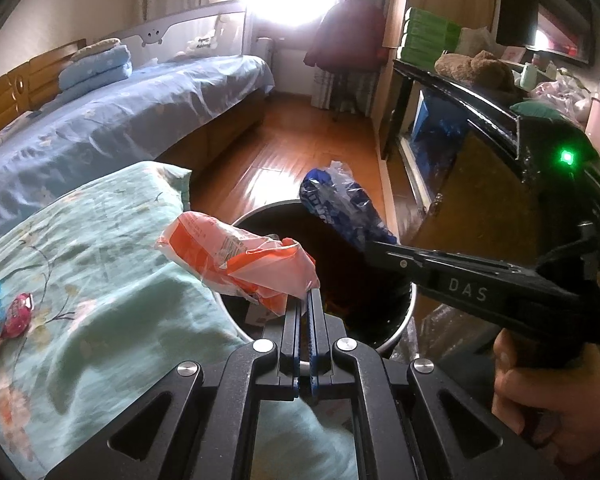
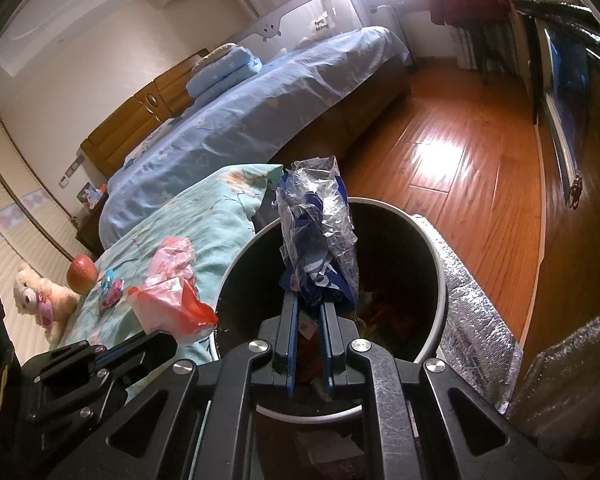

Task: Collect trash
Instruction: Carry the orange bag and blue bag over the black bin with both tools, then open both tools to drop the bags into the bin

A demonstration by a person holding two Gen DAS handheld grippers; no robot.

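Right wrist view looks down the right claw (image 2: pixel 309 312), whose jaws are pinching the lower end of a crumpled blue-and-clear plastic wrapper (image 2: pixel 320 236); the wrapper stands up from the jaws with its long axis along the fingers, and it hangs directly over the dark mouth of the round trash bin (image 2: pixel 440 264). The left claw (image 1: pixel 309 294) is pressed together on a corner of an orange-and-white plastic bag (image 1: pixel 240 258), which trails out to the left so that most of it lies over the bin's near-left rim and the edge of the floral quilt (image 1: pixel 100 240), not over the opening. Judged from this, the right claw's load is the better placed for dropping: letting go there should send it straight in, while the left claw would need to carry its bag further right, toward the bin's centre. Small candy wrappers (image 1: pixel 14 314) remain on the quilt, well apart from both claws.
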